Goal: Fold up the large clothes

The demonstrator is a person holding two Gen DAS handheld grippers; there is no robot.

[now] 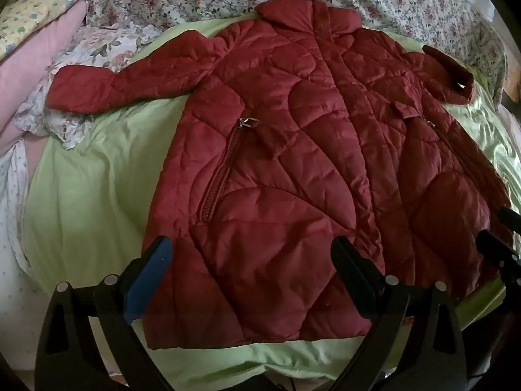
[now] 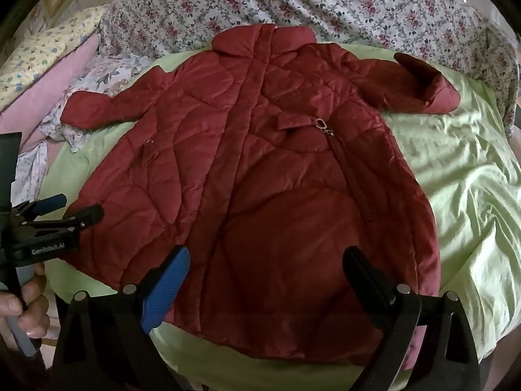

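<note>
A dark red quilted jacket (image 1: 293, 150) lies flat, front up, on a light green sheet (image 1: 91, 176), collar at the far side, hem toward me. Its left sleeve (image 1: 123, 78) stretches out to the left; its right sleeve (image 2: 420, 81) is bent with the cuff up. My left gripper (image 1: 252, 254) is open above the hem's left part, holding nothing. My right gripper (image 2: 267, 264) is open above the hem's right part (image 2: 293, 293), holding nothing. The left gripper also shows at the left edge of the right wrist view (image 2: 71, 208).
A floral quilt (image 2: 293, 3) is bunched along the far side. Pink and yellow pillows (image 1: 35, 52) and a crumpled floral cloth (image 1: 97, 45) lie at the left. The green sheet (image 2: 472, 195) lies wrinkled right of the jacket. The bed's near edge runs below the hem.
</note>
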